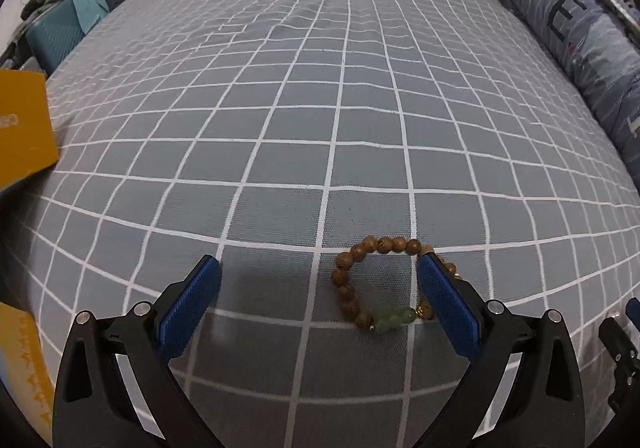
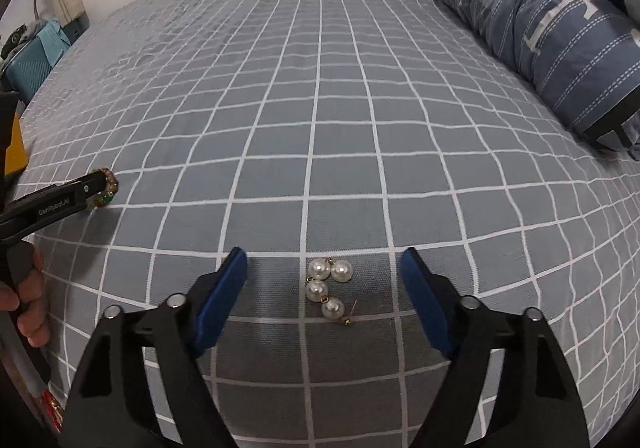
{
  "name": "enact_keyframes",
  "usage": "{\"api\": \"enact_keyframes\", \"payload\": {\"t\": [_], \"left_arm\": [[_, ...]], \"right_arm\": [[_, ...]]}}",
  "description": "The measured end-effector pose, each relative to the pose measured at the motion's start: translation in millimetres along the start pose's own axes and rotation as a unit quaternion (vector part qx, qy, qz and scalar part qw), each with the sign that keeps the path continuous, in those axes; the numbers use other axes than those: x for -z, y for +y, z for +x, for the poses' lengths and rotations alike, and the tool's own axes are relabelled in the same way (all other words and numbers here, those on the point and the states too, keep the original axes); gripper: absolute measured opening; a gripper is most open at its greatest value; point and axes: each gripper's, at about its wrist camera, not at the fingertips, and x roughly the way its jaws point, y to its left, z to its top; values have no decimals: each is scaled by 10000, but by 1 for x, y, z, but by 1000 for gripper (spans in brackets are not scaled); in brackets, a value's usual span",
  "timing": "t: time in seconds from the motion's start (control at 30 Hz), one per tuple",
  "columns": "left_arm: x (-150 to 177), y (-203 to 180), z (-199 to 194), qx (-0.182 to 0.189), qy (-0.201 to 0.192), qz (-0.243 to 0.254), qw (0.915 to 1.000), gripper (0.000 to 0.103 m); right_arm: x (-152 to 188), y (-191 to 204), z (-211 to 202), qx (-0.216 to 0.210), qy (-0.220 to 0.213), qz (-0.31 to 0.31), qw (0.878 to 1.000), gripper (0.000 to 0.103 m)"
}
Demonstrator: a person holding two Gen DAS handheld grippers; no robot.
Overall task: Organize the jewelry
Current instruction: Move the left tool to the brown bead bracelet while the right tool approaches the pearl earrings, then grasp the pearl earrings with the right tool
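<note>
One beaded bracelet lies on the checked bed inside the left gripper — jaws wide apart, the right pad touching or just beside the beads, nothing clamped. Further right, four pearl earring beads lie between the right gripper jaws — partly open, clear of the pearls.
</note>
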Motion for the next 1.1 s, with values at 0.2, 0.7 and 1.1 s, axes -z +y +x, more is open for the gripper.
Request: {"api": "enact_keyframes", "payload": {"t": [0.2, 0.7, 1.1], "left_arm": [[2, 1, -1, 57, 42, -44, 10000, 80], [6, -4, -12, 134, 81, 81, 9998, 11], [8, -2, -25, 347, -20, 88, 9994, 11]], "right_arm": [[0, 1, 9, 33, 148, 10, 9999, 56], [-4, -1, 12, 71, 217, 114, 9997, 22], [-6, -2, 4, 45, 132, 180, 9997, 22]]}}
